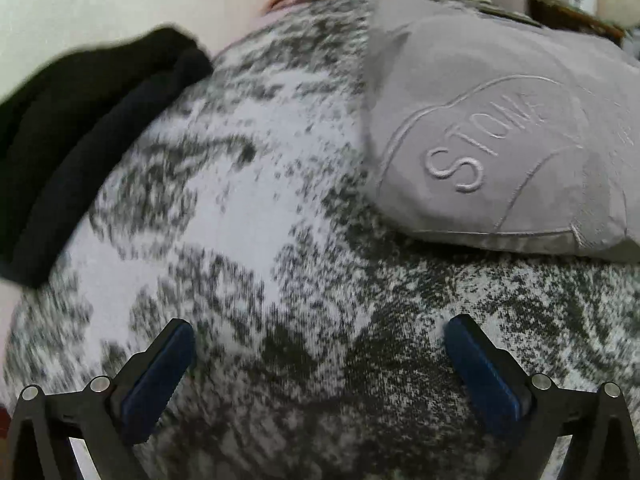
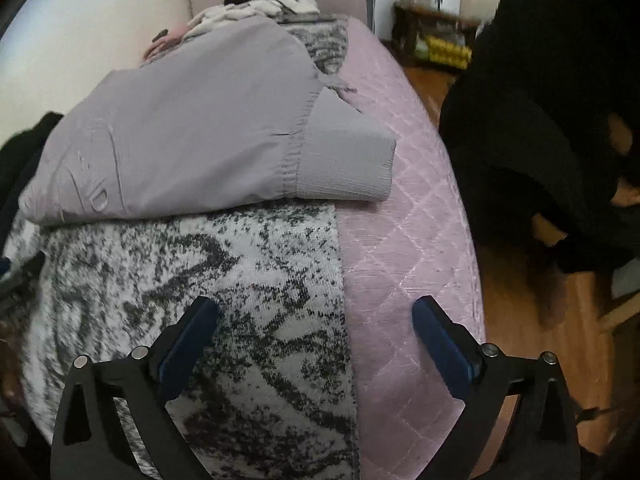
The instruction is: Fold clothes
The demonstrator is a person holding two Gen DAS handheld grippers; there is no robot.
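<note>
A folded grey sweatshirt (image 1: 500,120) with embroidered lettering lies on a black-and-white patterned blanket (image 1: 260,220). In the right wrist view the same grey sweatshirt (image 2: 192,136) shows its ribbed cuff (image 2: 348,164) reaching onto the pink quilt (image 2: 404,240). My left gripper (image 1: 320,328) hangs open over the bare blanket, below and left of the sweatshirt, with nothing between its fingers. My right gripper (image 2: 316,308) is open too, straddling the blanket's edge (image 2: 340,280) in front of the sweatshirt, holding nothing.
Folded black clothes (image 1: 80,140) lie at the blanket's left. A heap of light clothes (image 2: 256,8) sits at the far end of the bed. Right of the bed are wooden floor (image 2: 540,340), a dark garment (image 2: 540,120) over a chair, and a low shelf (image 2: 436,36).
</note>
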